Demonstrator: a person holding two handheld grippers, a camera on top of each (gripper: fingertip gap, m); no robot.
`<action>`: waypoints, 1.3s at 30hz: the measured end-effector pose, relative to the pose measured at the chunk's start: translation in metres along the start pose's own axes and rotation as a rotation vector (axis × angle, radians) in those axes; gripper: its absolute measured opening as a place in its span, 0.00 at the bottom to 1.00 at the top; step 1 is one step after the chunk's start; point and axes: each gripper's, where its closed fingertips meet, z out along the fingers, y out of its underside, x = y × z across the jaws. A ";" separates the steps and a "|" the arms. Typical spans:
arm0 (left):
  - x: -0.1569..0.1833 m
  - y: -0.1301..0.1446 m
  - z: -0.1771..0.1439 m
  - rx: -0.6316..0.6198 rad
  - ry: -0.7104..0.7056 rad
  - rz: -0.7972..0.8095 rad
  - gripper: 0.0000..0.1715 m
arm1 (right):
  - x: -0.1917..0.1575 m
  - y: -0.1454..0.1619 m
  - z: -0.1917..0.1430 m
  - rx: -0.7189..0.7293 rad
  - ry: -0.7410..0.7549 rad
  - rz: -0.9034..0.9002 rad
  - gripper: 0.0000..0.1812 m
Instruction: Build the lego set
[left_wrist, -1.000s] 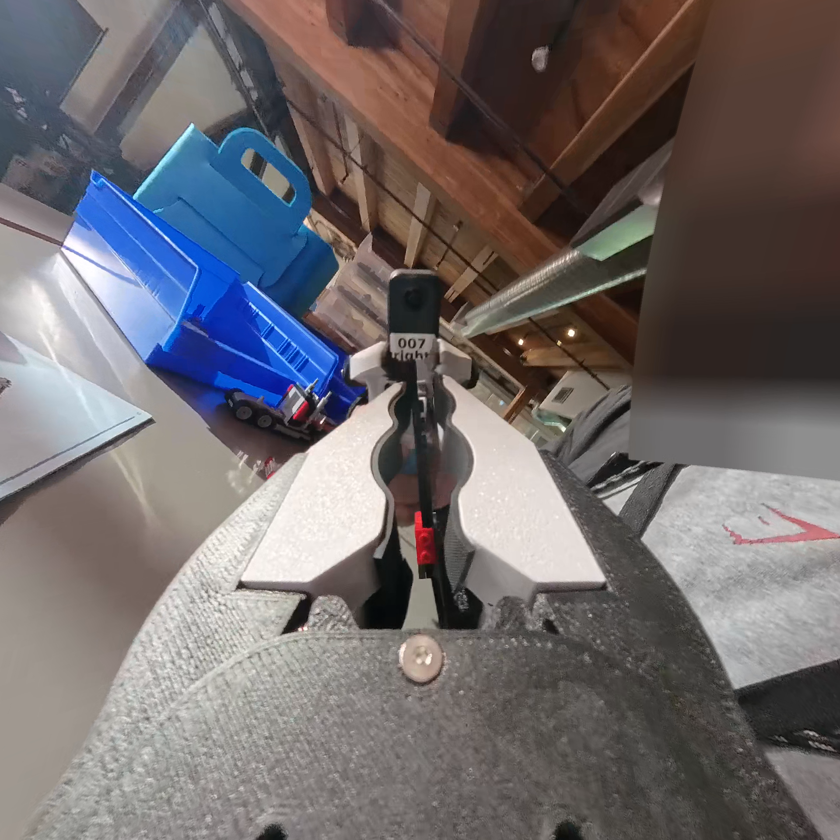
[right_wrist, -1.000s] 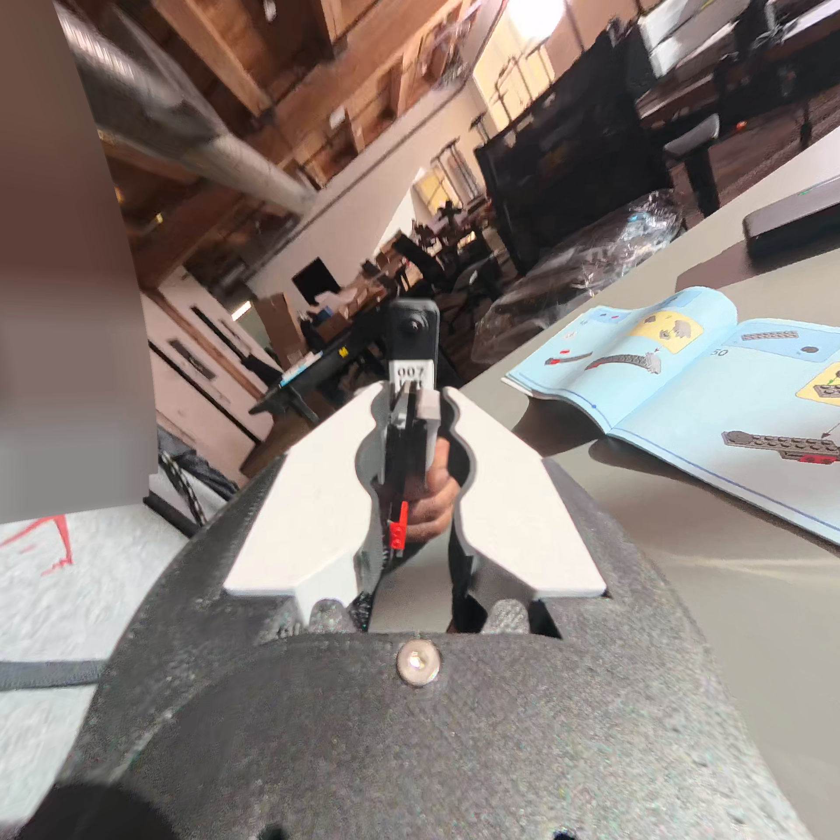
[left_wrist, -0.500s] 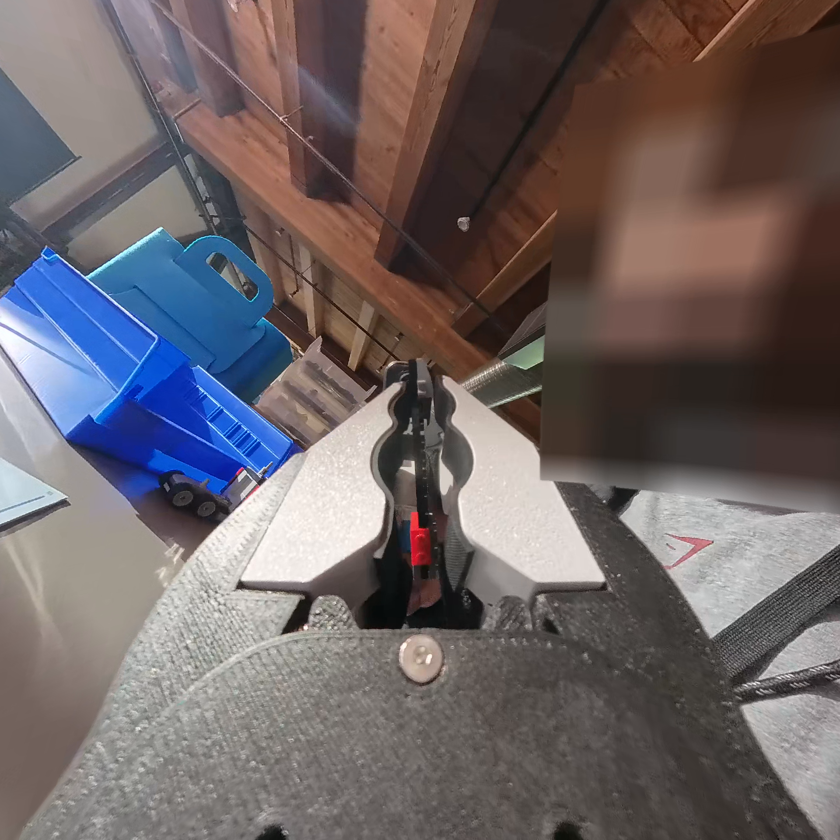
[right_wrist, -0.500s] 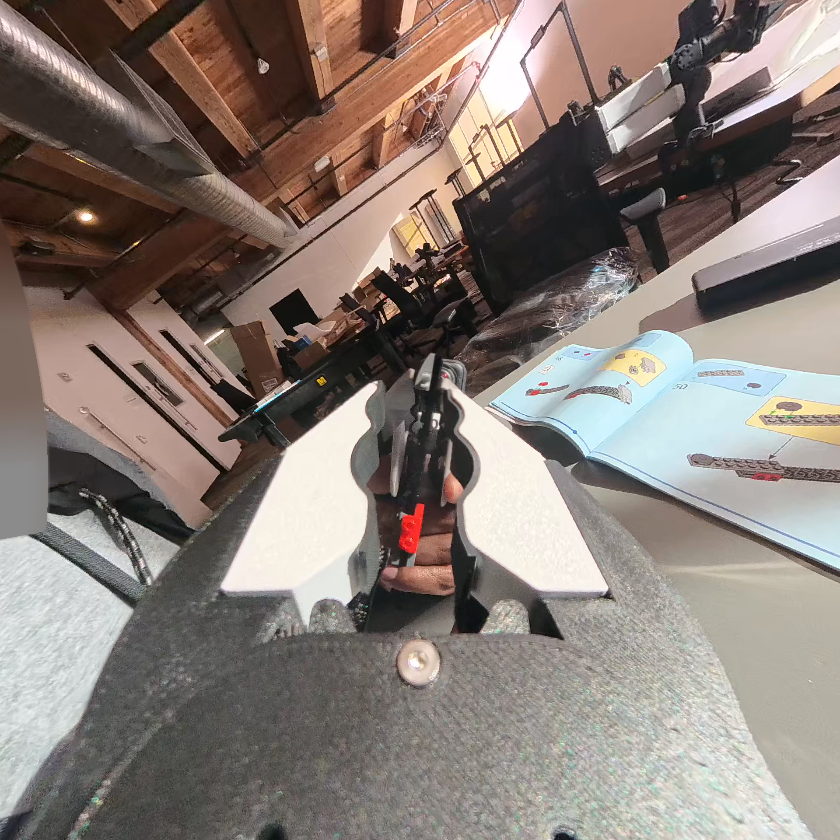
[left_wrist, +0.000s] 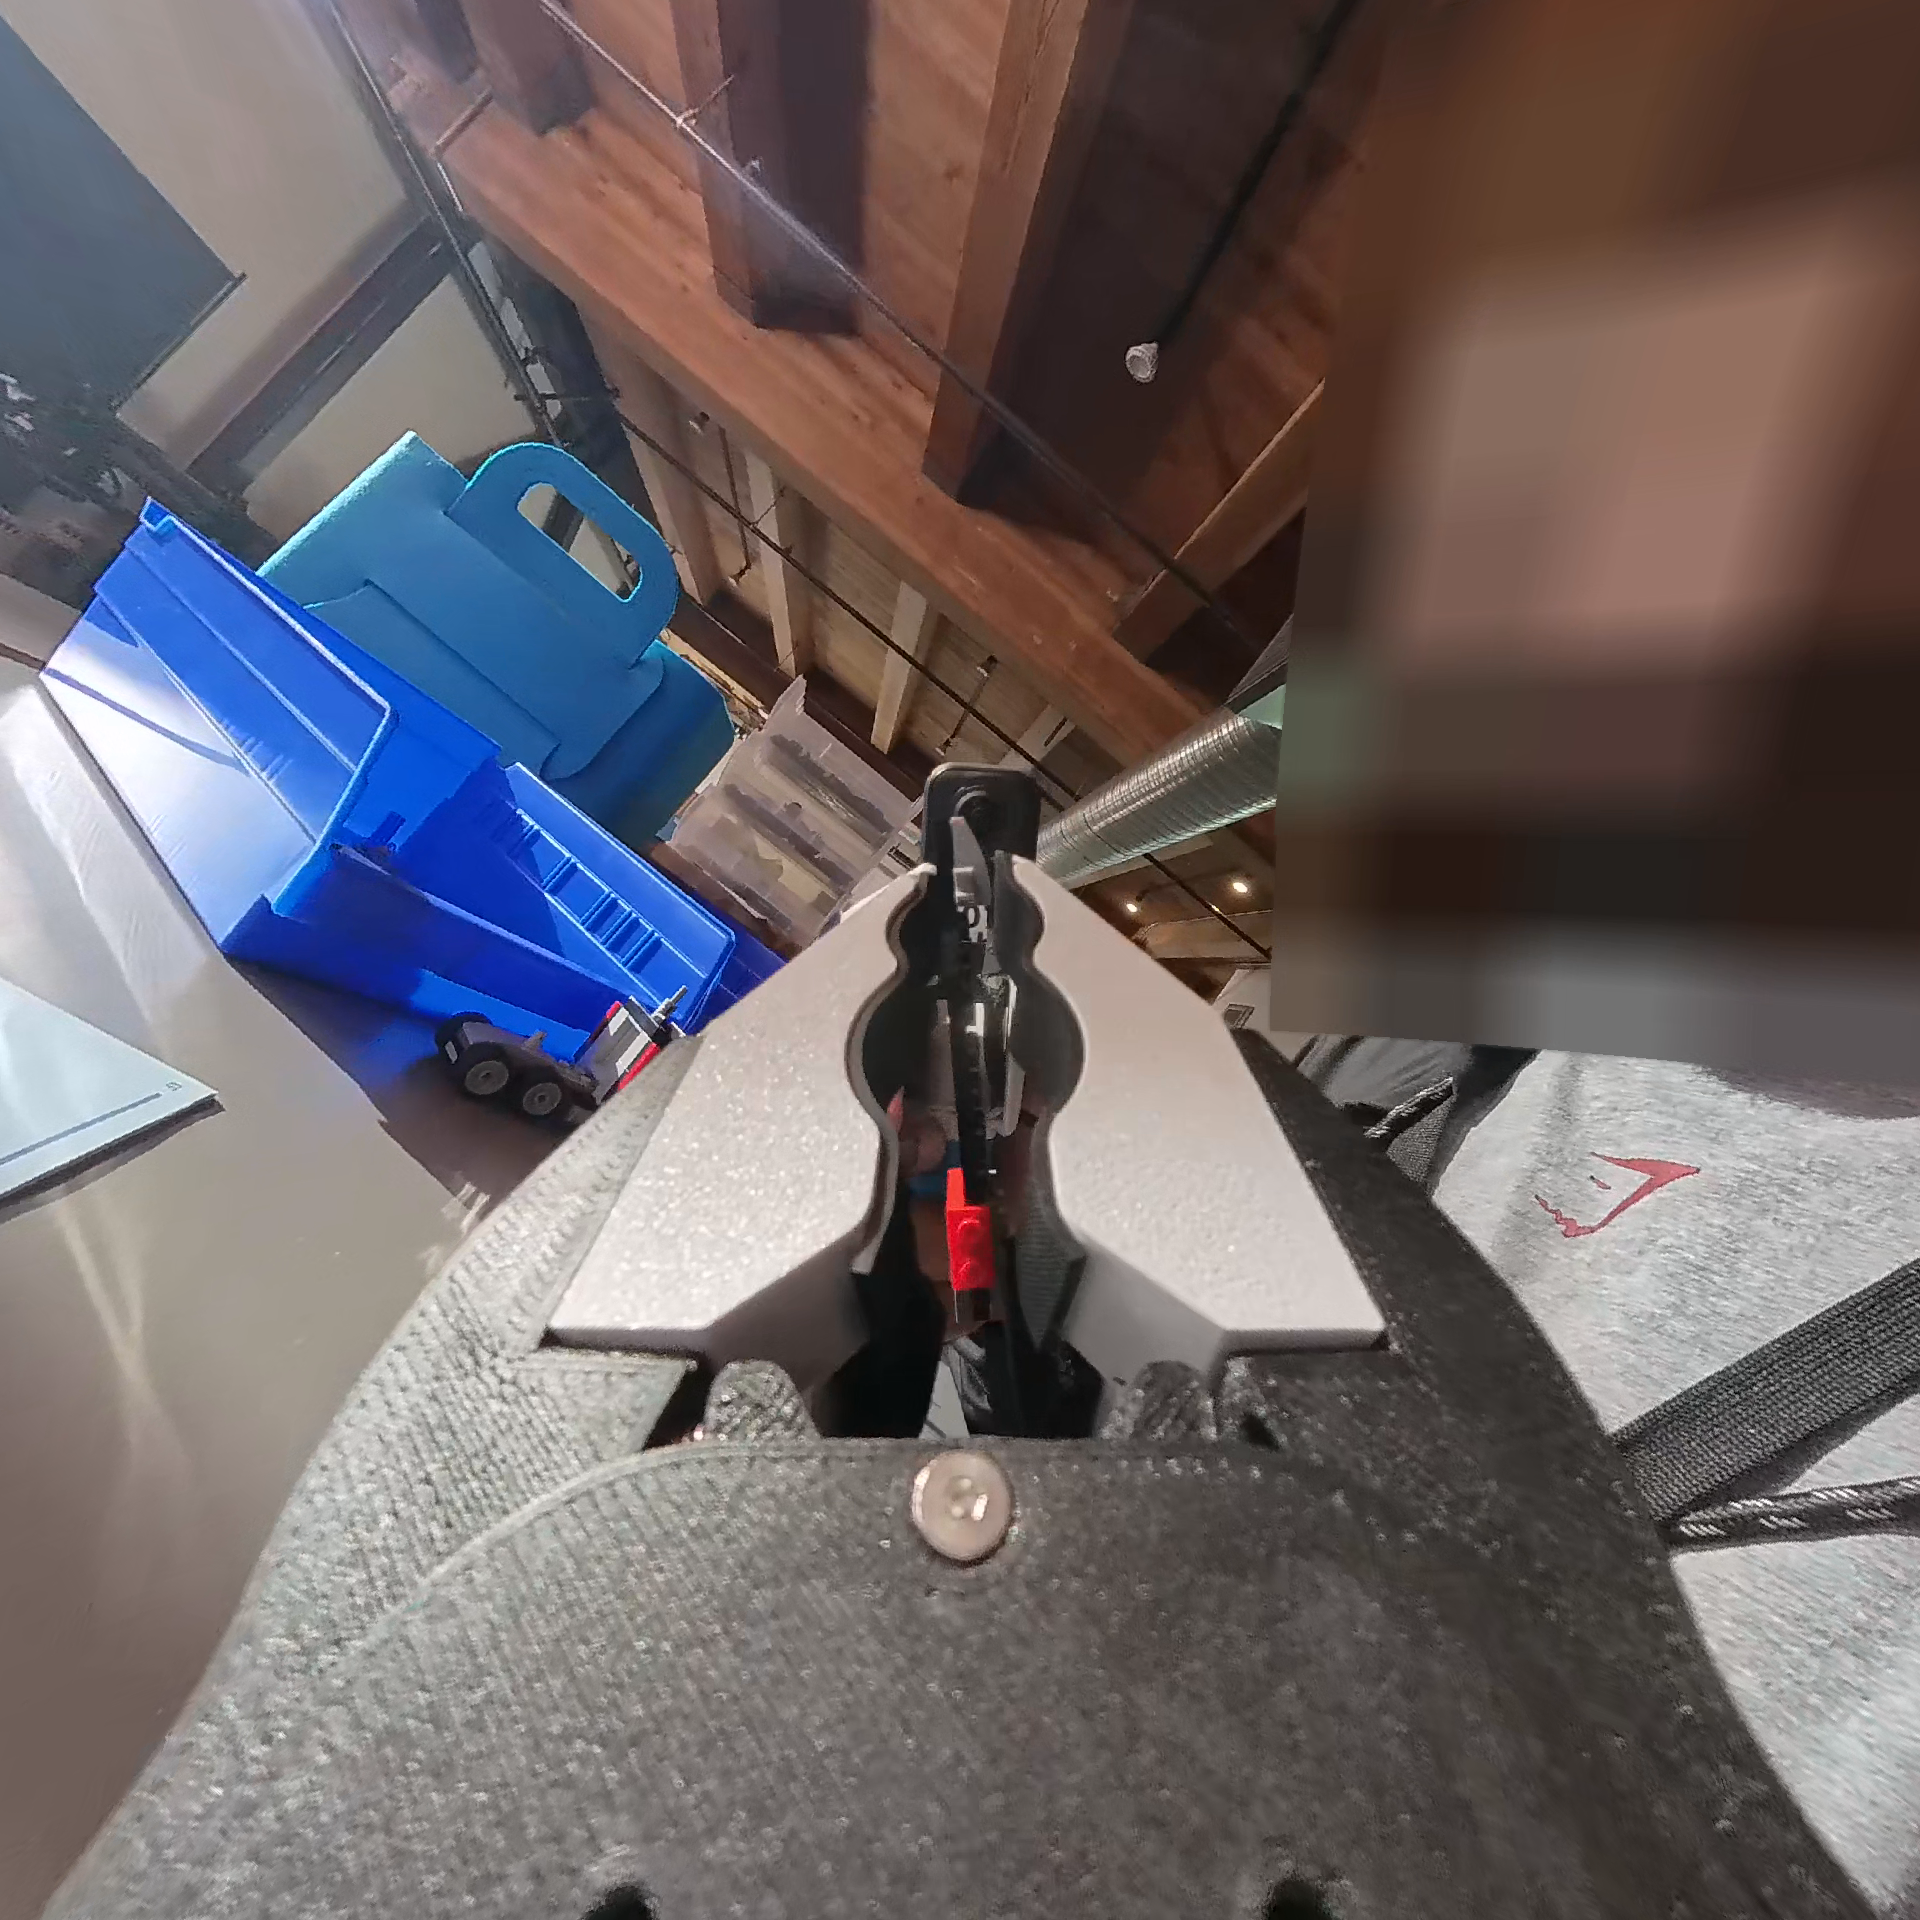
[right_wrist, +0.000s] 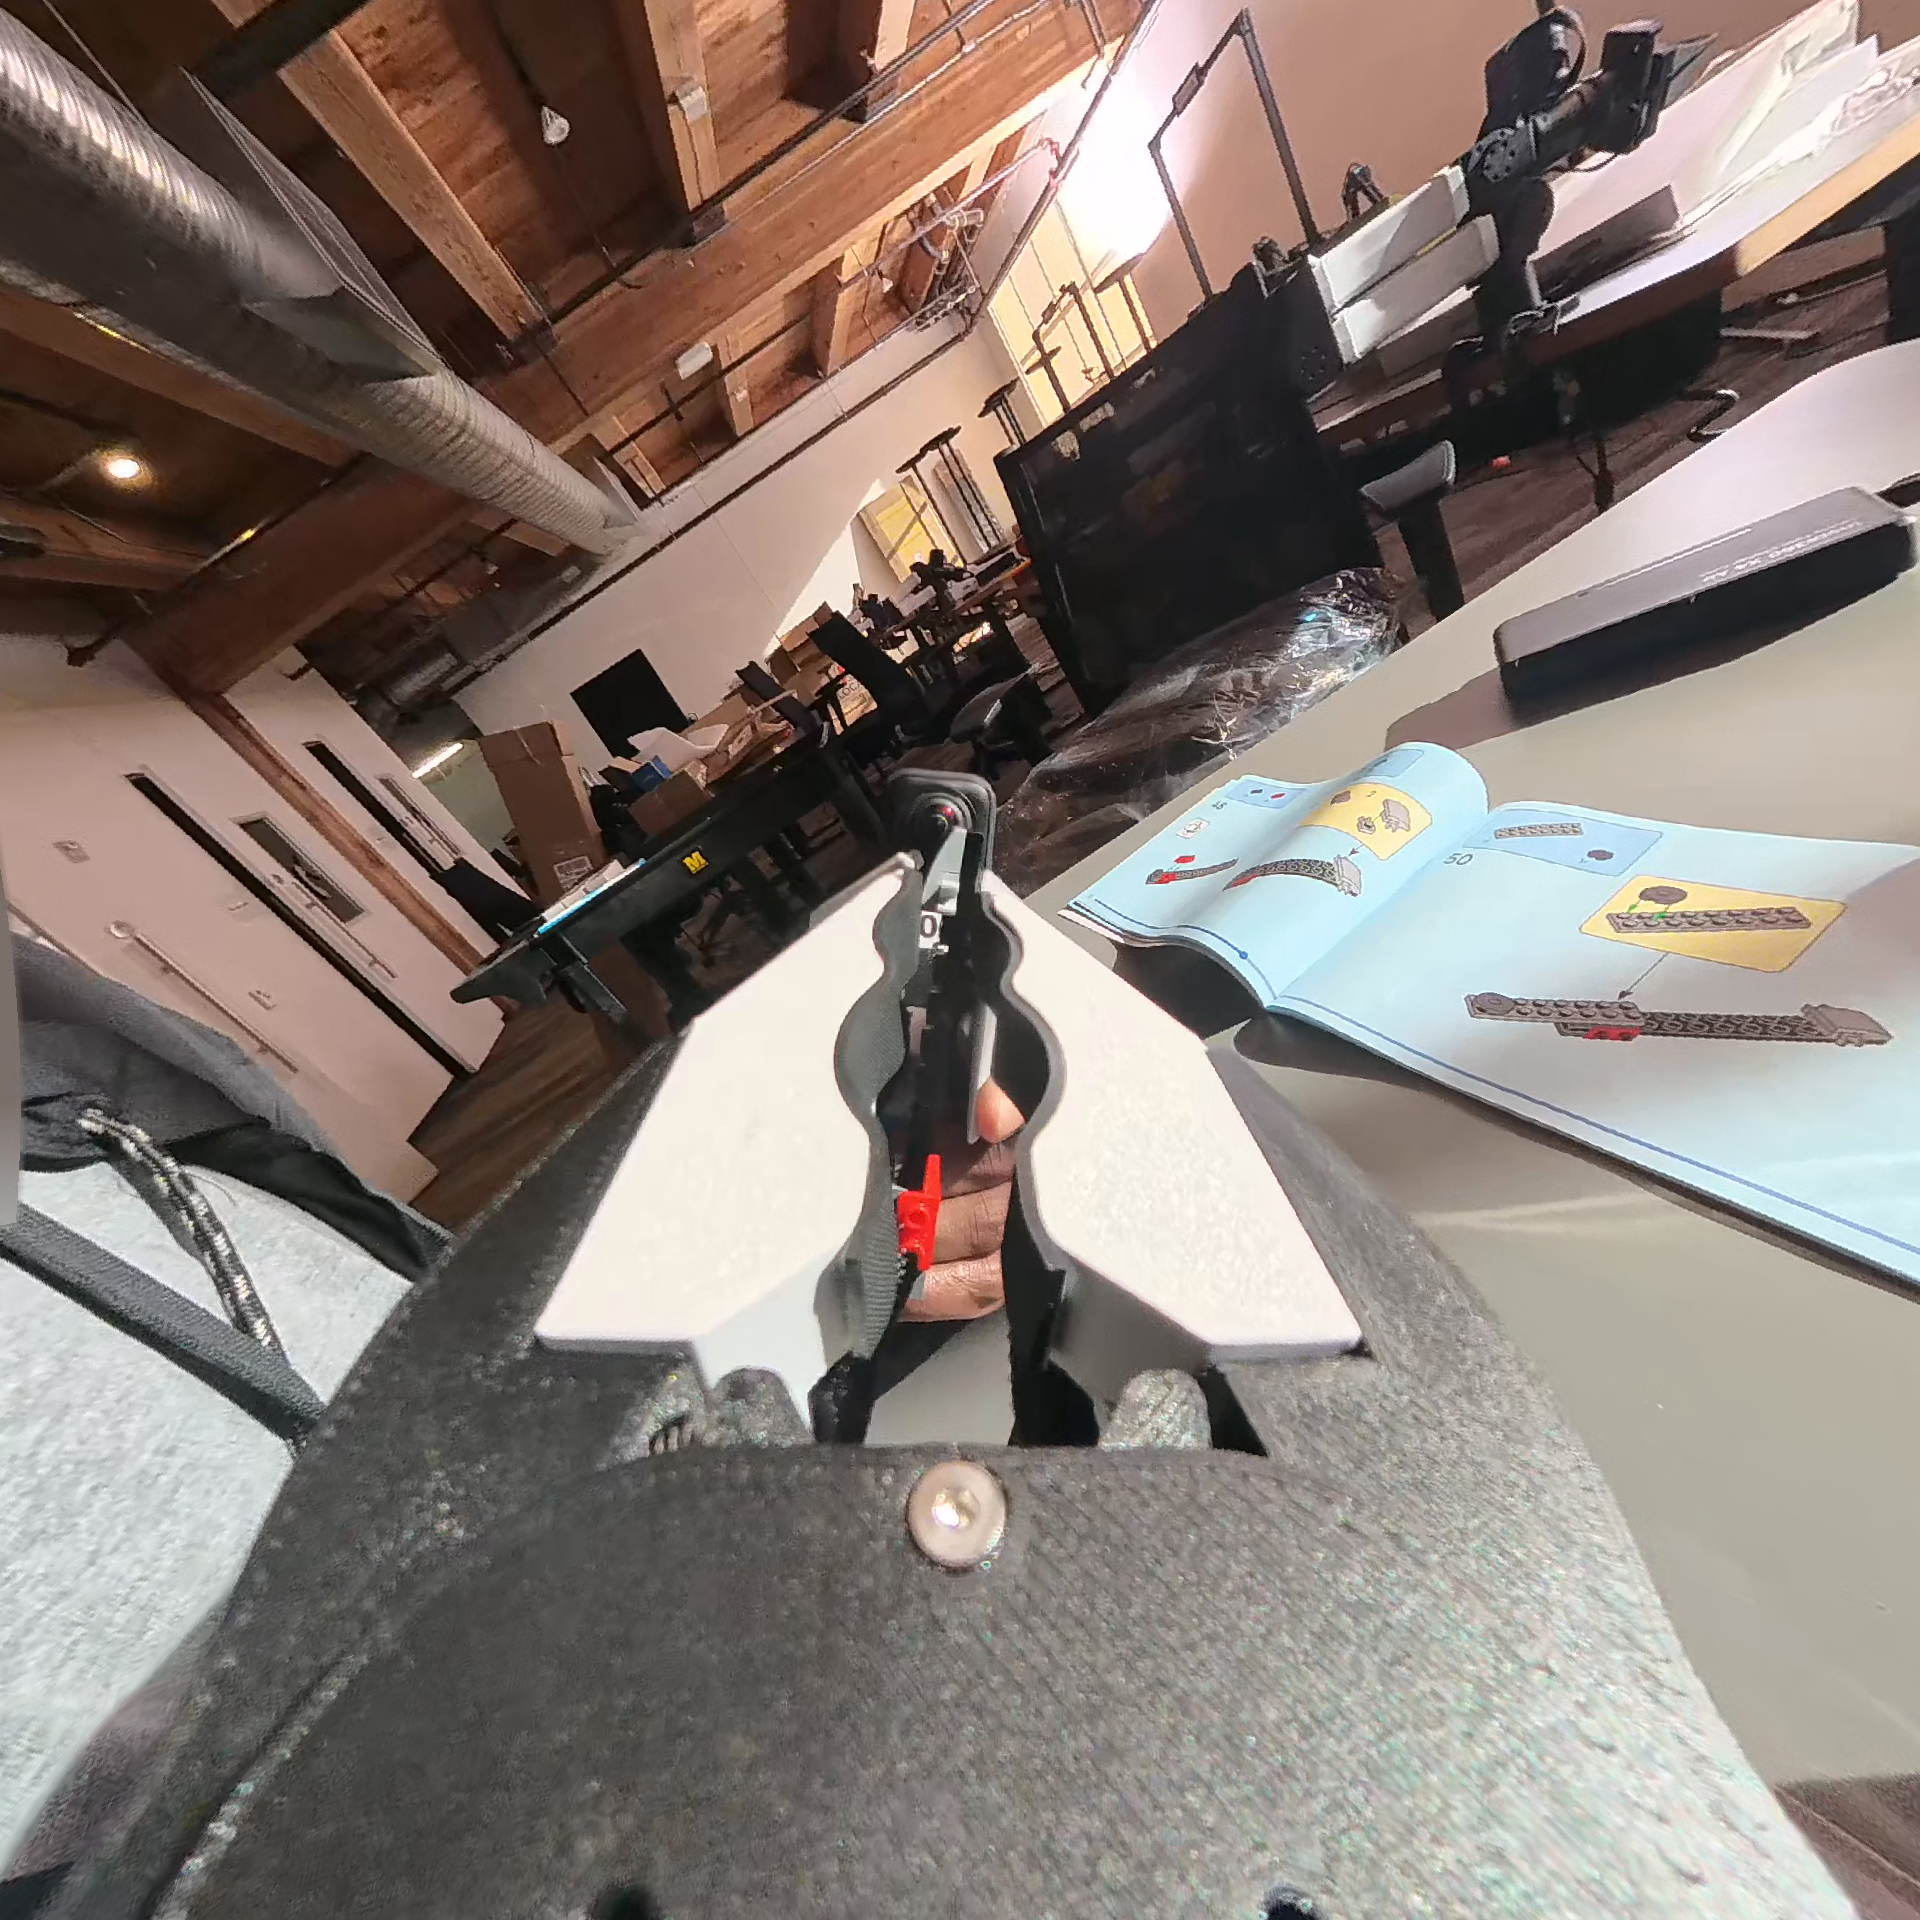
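On the counter (left_wrist: 187, 1351), far left: blue bin (left_wrist: 343, 821), with small truck model (left_wrist: 561, 1060) just beside it. Centre, raised off the counter: left tool (left_wrist: 961, 1029) and right tool (right_wrist: 935, 1039), both now tilted higher than a second ago, each clamped on opposite ends of one black strip (left_wrist: 975, 1081) bearing a red piece (left_wrist: 968, 1236), probably for inspection. Right: open instruction booklet (right_wrist: 1558, 997).

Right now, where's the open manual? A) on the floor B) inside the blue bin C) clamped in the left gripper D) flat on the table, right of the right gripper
D: in the right wrist view the open manual lies flat on the table, to the right of the right gripper.
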 end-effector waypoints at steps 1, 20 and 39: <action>-0.001 0.001 0.001 -0.006 -0.006 -0.006 0.06 | 0.001 0.000 -0.001 0.004 -0.003 0.010 0.06; -0.086 0.038 -0.055 -0.323 -0.759 -0.080 0.06 | 0.067 -0.034 -0.048 0.136 0.149 0.397 0.23; -0.088 0.025 -0.066 -0.201 -0.816 -0.092 0.06 | -0.199 0.035 0.064 -0.859 -0.398 -0.264 0.26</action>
